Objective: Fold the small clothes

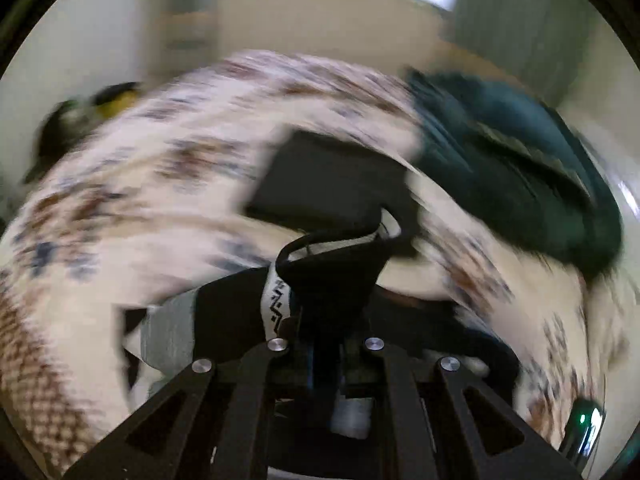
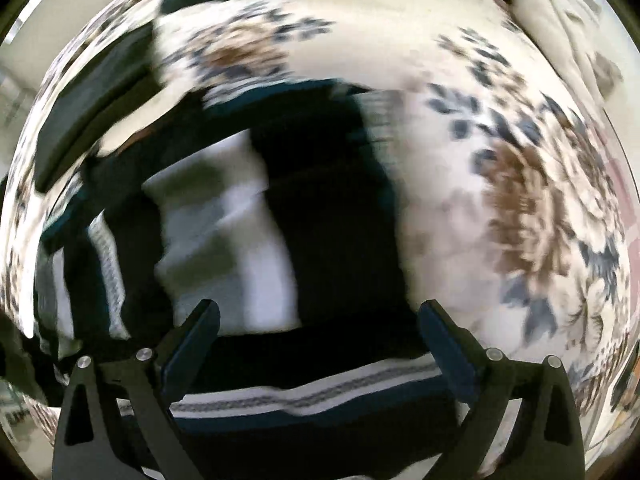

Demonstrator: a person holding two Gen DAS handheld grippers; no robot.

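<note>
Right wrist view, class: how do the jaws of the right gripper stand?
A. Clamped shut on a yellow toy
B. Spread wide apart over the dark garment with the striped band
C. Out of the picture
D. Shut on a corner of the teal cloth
B: the right gripper has its jaws wide apart, with the dark garment and its striped band showing between them.

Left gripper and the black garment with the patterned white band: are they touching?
Touching. In the left wrist view the left gripper has its jaws closed together on a bunched fold of the black garment, which rises straight out from between them above the bedspread.
</note>
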